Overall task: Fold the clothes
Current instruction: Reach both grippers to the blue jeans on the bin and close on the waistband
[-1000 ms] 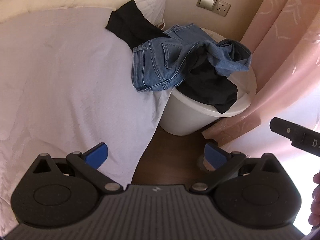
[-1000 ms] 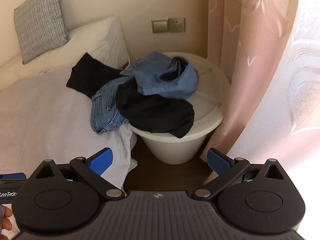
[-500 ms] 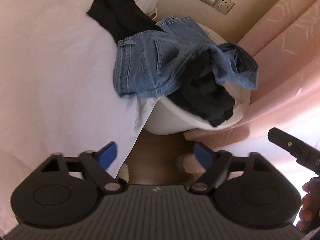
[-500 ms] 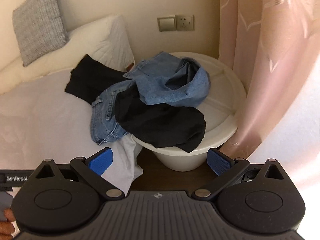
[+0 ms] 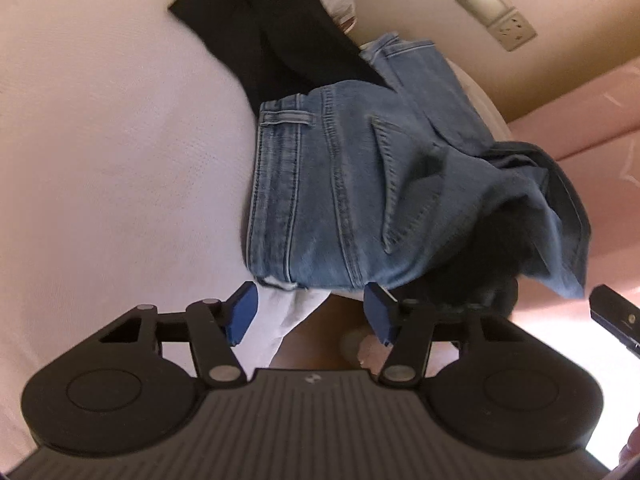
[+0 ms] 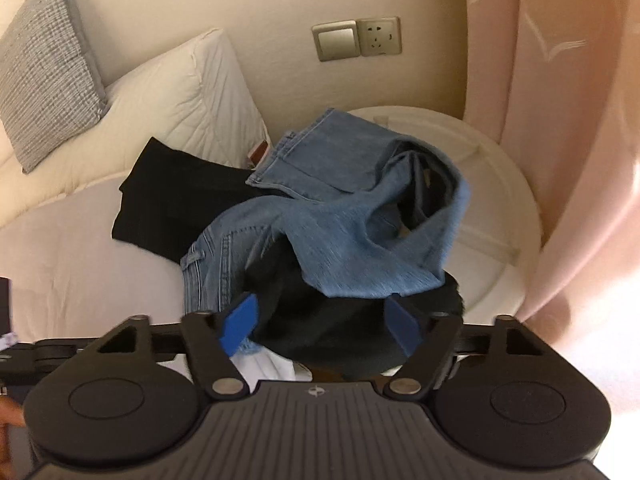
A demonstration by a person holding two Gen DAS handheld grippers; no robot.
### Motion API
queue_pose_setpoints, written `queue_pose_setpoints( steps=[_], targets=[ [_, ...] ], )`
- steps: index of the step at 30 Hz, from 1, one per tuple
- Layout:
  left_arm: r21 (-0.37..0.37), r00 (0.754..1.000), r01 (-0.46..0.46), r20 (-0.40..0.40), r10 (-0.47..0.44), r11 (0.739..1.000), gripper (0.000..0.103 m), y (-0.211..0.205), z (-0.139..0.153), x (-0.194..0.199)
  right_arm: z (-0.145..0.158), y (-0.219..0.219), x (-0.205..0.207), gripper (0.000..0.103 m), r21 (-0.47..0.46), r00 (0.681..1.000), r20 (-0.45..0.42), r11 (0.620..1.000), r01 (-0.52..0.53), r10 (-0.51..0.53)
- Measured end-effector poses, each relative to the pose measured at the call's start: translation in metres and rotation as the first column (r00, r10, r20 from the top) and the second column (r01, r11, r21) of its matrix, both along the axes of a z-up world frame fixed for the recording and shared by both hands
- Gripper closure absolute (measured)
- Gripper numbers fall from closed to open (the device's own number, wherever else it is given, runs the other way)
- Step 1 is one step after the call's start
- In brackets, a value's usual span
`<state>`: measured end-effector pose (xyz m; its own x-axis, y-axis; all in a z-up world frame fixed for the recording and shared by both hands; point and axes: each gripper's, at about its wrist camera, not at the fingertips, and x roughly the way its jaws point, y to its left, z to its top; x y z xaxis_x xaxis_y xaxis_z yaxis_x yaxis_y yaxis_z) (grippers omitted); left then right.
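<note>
One pair of jeans (image 6: 340, 236), two black garments (image 6: 176, 204), two pillows (image 6: 184, 96), one white tub (image 6: 500, 208)

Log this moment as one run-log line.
phase: reach | left gripper: closing, empty, below jeans hem | right gripper: closing around black garment, not gripped | folded: nothing

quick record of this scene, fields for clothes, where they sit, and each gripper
clothes: jeans, black garment, second black garment
place: heaped across bed edge and white tub
left gripper: closing, nothing between pads, just short of jeans
right gripper: closing, black garment between pads, not yet pinched
background: pillow, curtain
</note>
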<state>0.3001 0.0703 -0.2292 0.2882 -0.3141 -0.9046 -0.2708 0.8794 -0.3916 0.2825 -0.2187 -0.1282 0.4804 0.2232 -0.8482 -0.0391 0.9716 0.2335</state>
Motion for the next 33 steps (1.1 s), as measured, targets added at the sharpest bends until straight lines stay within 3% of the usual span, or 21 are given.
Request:
queue_pose_setpoints(
  steps=[7,12,17,18,22,24,27,29,31,33],
  targets=[
    [-0.127,0.997,-0.080,-0.029,0.076,0.989,0.050,0.016,-0.045,0.022,-0.011,-0.001,0.025,0.037,0.008,0.999,0.000,0.999,0.047,-0.047],
    [-0.142,0.993,-0.118,-0.020,0.117,0.983,0.035,0.026,-0.069,0.037,-0.018,0.000,0.037,0.037,0.000,0.998,-0.008,0.998,0.067,-0.067],
    [-0.203,0.991,-0.130,-0.008,0.131,0.971,0.032,0.034,-0.089,0.045,-0.023,-0.002,0.046,0.037,0.006,0.996,-0.008,0.996,0.090,-0.090],
    [-0.215,0.992,-0.128,-0.008,0.129,0.968,0.033,0.033,-0.091,0.047,-0.023,-0.003,0.048,0.037,0.009,0.995,-0.005,0.995,0.095,-0.095],
    [-0.297,0.989,-0.136,0.009,0.145,0.945,0.071,0.037,-0.090,0.047,-0.025,-0.005,0.057,0.037,0.036,0.994,0.004,0.993,0.113,-0.113],
    [-0.325,0.987,-0.140,0.031,0.159,0.935,0.078,0.041,-0.085,0.044,-0.027,-0.010,0.064,0.037,0.066,0.991,-0.003,0.989,0.136,-0.136],
    [-0.329,0.987,-0.155,-0.003,0.163,0.931,0.074,0.047,-0.091,0.043,-0.032,-0.019,0.075,0.038,0.114,0.984,-0.022,0.977,0.181,-0.179],
    [-0.353,0.983,-0.179,-0.034,0.179,0.918,0.066,0.049,-0.101,0.048,-0.040,-0.027,0.084,0.042,0.155,0.973,-0.052,0.961,0.231,-0.226],
    [-0.371,0.982,-0.187,-0.040,0.185,0.910,0.065,0.047,-0.103,0.053,-0.052,-0.037,0.095,0.044,0.200,0.953,-0.095,0.932,0.301,-0.287],
    [-0.357,0.985,-0.167,-0.029,0.168,0.919,0.066,0.043,-0.101,0.059,-0.066,-0.048,0.104,0.044,0.236,0.926,-0.147,0.897,0.373,-0.347]
  ],
)
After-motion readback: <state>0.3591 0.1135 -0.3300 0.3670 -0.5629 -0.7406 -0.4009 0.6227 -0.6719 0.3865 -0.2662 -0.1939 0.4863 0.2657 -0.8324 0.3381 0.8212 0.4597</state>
